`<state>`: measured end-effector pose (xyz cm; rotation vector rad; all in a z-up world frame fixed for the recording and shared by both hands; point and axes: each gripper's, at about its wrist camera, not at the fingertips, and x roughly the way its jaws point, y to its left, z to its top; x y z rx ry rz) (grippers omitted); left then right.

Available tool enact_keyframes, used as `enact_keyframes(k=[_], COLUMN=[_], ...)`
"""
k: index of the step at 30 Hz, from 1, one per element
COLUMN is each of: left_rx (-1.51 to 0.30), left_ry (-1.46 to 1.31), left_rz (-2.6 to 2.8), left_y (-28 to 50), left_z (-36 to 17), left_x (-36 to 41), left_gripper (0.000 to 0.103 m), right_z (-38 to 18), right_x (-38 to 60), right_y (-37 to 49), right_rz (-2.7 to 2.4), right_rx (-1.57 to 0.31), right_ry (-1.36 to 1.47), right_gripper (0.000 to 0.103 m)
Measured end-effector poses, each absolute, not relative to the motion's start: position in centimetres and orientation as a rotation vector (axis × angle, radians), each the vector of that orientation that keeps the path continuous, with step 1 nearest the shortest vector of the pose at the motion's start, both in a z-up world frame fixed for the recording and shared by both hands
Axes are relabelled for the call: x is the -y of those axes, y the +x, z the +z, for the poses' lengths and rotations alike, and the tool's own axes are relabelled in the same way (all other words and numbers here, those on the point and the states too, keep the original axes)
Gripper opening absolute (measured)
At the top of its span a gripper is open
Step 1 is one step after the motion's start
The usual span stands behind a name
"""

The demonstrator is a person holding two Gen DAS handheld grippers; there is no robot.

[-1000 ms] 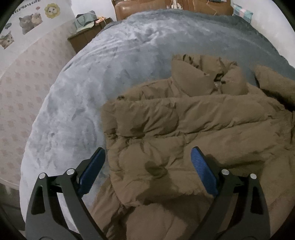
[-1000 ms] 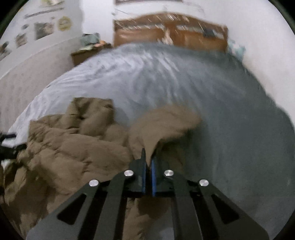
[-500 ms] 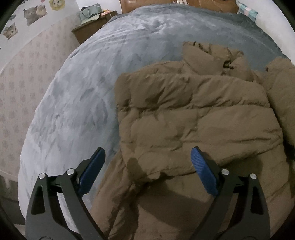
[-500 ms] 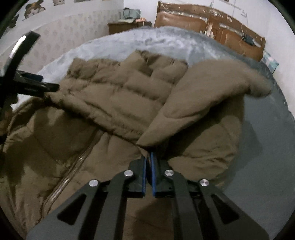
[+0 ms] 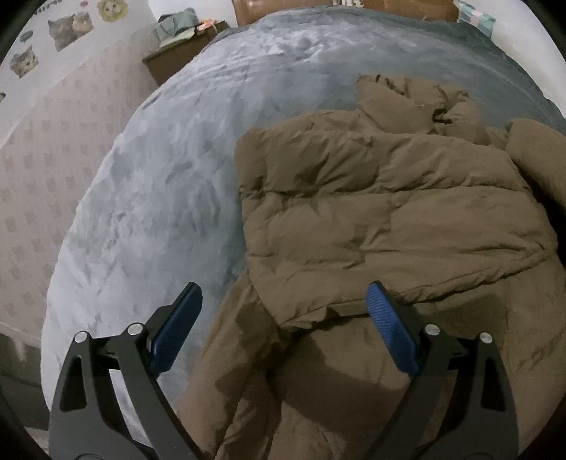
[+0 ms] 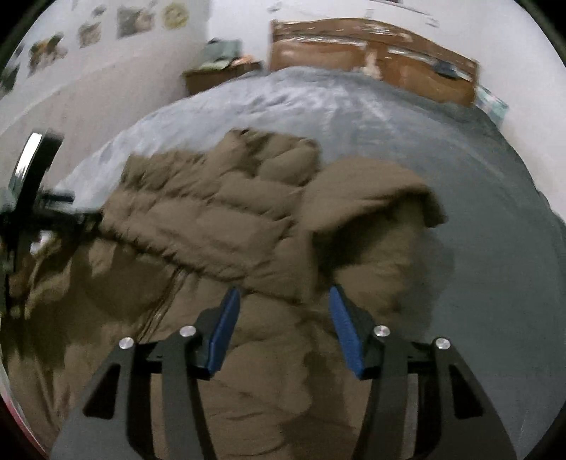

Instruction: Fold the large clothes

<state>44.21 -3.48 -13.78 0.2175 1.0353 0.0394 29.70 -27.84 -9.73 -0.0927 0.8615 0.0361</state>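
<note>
A brown puffer jacket (image 5: 389, 219) lies on the grey-blue bed cover (image 5: 159, 212), its left side folded over in a thick quilted layer. My left gripper (image 5: 284, 297) is open wide above the jacket's near left edge, and no fabric is pinched between its pads. In the right wrist view the jacket (image 6: 212, 230) has a smooth flap (image 6: 368, 191) laid over its right side. My right gripper (image 6: 283, 295) hovers just in front of that flap, its jaws opening, and the pads press on nothing. The left gripper's body (image 6: 32, 198) shows at that view's left edge.
A wooden headboard (image 6: 371, 67) stands at the bed's far end, with a nightstand (image 5: 177, 60) holding clutter at the far left corner. A patterned wall with animal stickers (image 5: 67, 26) runs along the bed's left side. Bare bed cover (image 6: 477, 212) stretches to the jacket's right.
My right gripper, earlier shut on the jacket's flap, brought it over the jacket and has since let go; its jaws now stand apart. The left gripper shifted slightly and stayed open.
</note>
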Motion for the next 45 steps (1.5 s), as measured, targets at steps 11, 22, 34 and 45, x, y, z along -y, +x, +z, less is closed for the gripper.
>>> enact_keyframes(k=[11,22,34,45], left_rx=[-1.026,-1.041,-1.045,-1.017], left_ry=[0.212,0.184,0.106,0.193], left_rz=[0.03,0.036,0.083,0.087], left_y=[45.5,48.5,47.4,46.0], left_z=[-13.0,-12.6,-12.1,-11.5], left_x=[3.6,0.5,-4.3,-3.5], left_gripper=[0.093,0.093,0.093,0.097], right_z=[-6.3,-7.8,-10.7,-3.9], right_x=[37.2,30.2,12.5,24.2], right_y=[36.7,40.6,38.6,36.1], right_rz=[-0.076,-0.029,0.318,-0.014], right_rx=[-0.82,-0.824,-0.908,-0.777], right_ry=[0.274,0.071,-0.212,-0.05], right_gripper=[0.053,0.005,0.001,0.075])
